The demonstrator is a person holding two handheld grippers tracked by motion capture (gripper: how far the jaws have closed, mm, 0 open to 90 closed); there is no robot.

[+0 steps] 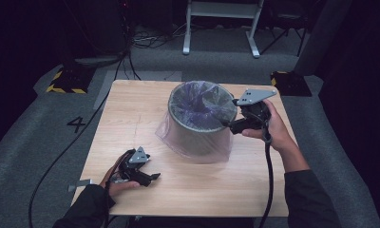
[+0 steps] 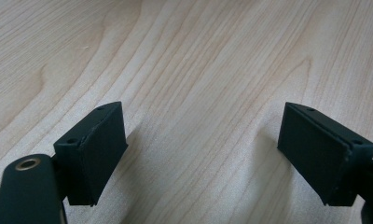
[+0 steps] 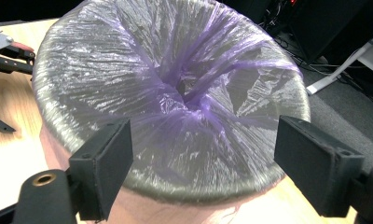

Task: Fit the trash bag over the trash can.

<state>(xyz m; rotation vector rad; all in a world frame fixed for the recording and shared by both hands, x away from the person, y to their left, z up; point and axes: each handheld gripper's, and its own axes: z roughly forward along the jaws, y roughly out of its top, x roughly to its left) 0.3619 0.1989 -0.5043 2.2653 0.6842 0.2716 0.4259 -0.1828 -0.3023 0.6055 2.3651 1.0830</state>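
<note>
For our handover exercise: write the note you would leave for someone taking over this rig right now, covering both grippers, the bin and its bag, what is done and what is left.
Left gripper: jaws open, nothing between them, low over bare table near the front left.
Right gripper: jaws open, at the right rim of the bin, nothing gripped.
Purple bag: lines the bin, folded over the rim, skirt hanging down the outside; its middle is bunched and puckered inward.
Done: bag over the rim.
Left, probably: push the bag's middle down into the bin and smooth it.
</note>
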